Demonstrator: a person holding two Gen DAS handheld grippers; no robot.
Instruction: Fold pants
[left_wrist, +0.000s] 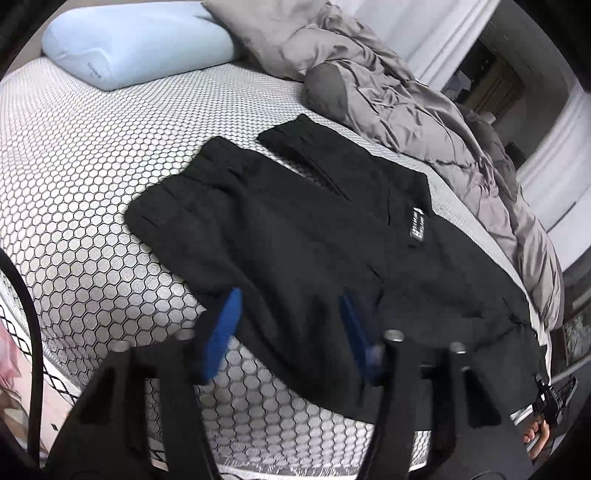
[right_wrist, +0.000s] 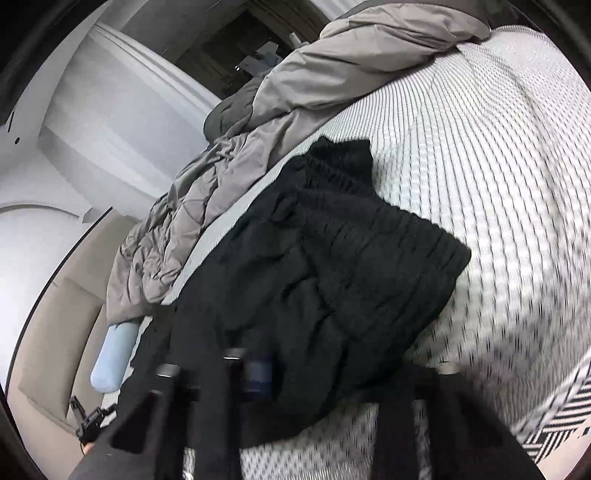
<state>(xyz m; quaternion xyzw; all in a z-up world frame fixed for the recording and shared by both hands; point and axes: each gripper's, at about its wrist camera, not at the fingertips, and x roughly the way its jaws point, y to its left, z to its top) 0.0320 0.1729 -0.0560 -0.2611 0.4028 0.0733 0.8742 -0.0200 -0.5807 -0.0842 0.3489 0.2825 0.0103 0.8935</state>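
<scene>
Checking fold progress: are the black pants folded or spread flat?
Partly folded: black pants lie doubled, legs stacked, waistband bunched on the mattress.

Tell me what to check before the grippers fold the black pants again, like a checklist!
1. Pants lying on the mattress: ok, though one end hangs off the edge.
2. Left gripper open, with the pants' edge between its fingers: ok.
3. Right gripper open or shut: cannot tell, blurred and dark against the cloth.
4. Pants flat: not ok, the waistband end looks bunched.
5. Blanket off the pants: cannot tell, it lies right beside them.
6. Pillow out of the way: ok.
</scene>
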